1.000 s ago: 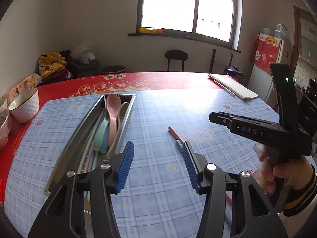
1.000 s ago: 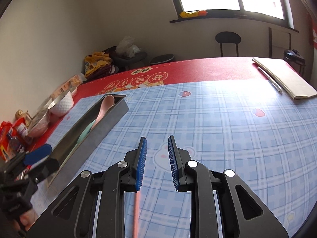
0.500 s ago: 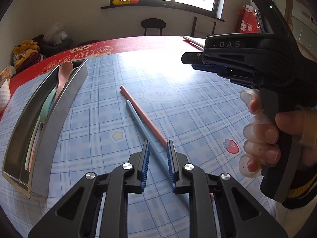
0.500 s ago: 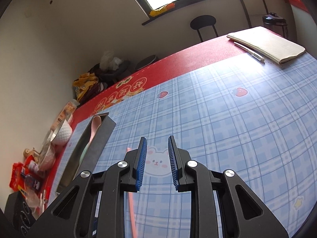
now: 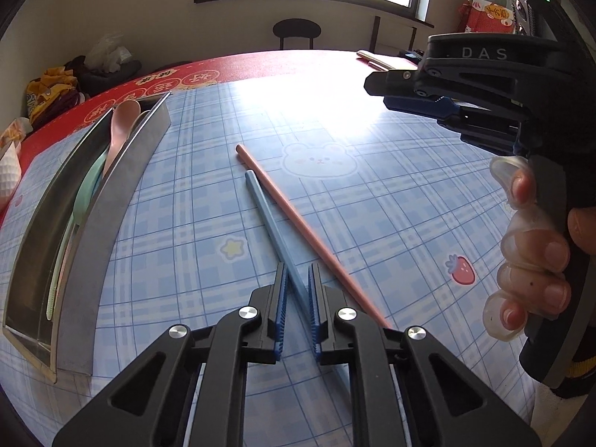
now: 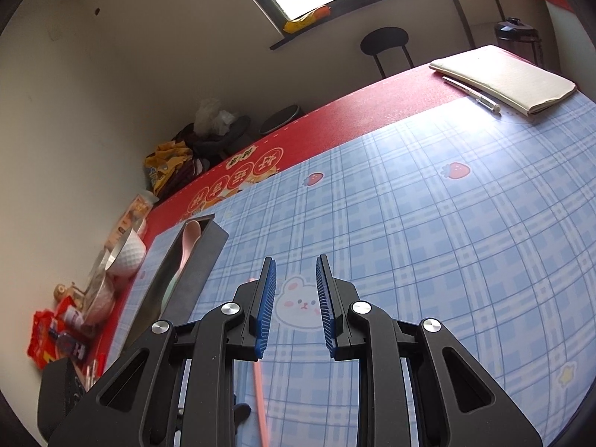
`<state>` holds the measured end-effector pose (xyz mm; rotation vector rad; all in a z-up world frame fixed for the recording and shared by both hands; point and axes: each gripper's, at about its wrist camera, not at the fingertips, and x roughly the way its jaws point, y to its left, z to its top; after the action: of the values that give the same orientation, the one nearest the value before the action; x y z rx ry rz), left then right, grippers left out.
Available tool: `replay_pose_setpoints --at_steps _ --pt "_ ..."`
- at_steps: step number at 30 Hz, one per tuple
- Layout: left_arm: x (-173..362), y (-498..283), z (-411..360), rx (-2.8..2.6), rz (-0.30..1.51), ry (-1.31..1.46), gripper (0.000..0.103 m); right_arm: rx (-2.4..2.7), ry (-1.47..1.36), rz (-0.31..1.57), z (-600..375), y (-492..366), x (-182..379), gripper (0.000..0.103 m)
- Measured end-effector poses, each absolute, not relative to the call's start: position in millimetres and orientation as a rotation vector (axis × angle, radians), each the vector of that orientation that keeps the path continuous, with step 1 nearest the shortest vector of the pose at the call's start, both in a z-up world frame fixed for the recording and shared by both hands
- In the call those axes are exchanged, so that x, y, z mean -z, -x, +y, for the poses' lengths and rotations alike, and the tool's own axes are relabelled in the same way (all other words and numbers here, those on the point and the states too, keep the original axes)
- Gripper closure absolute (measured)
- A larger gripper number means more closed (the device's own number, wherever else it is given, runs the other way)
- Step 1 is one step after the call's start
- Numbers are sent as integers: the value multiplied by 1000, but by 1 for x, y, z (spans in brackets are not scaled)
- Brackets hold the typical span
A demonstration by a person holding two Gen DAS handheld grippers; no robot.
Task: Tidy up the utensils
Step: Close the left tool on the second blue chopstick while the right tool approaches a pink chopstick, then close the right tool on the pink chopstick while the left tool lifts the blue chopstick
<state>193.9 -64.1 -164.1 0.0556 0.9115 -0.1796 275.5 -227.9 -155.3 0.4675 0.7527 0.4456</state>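
A blue chopstick (image 5: 273, 231) and a pink chopstick (image 5: 298, 219) lie side by side on the checked tablecloth. My left gripper (image 5: 297, 279) straddles the near part of the blue chopstick, its blue pads narrowly apart and close on either side of it. A long metal tray (image 5: 123, 190) at the left holds a pink spoon (image 5: 121, 126) and green utensils. My right gripper (image 6: 296, 279) hovers above the table, partly open and empty; it also shows in the left wrist view (image 5: 421, 102). The pink chopstick (image 6: 260, 398) shows below its fingers.
A white bowl (image 6: 126, 253) and snack packets (image 6: 52, 335) sit at the table's left edge. A notebook (image 6: 503, 78) with a pen (image 6: 473, 95) lies at the far right. A chair (image 5: 296, 31) stands beyond the table.
My left gripper narrowed from wide open and dropped over the blue chopstick. My right gripper rose, tilted upward, and has opened a little wider.
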Motion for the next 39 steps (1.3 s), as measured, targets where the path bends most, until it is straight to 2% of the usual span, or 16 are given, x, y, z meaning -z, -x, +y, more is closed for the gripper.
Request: replay_pose_setpoints --at_steps 7,22,39 --pt "163 -204 -38 113 919 -66 94 -460 -468 750 -228 -273 154 80" --pt "165 -207 -50 121 883 -126 94 -456 -450 762 -221 -277 157 80" --pt "165 -206 -39 151 877 -62 96 -435 -424 781 -214 -280 166 80"
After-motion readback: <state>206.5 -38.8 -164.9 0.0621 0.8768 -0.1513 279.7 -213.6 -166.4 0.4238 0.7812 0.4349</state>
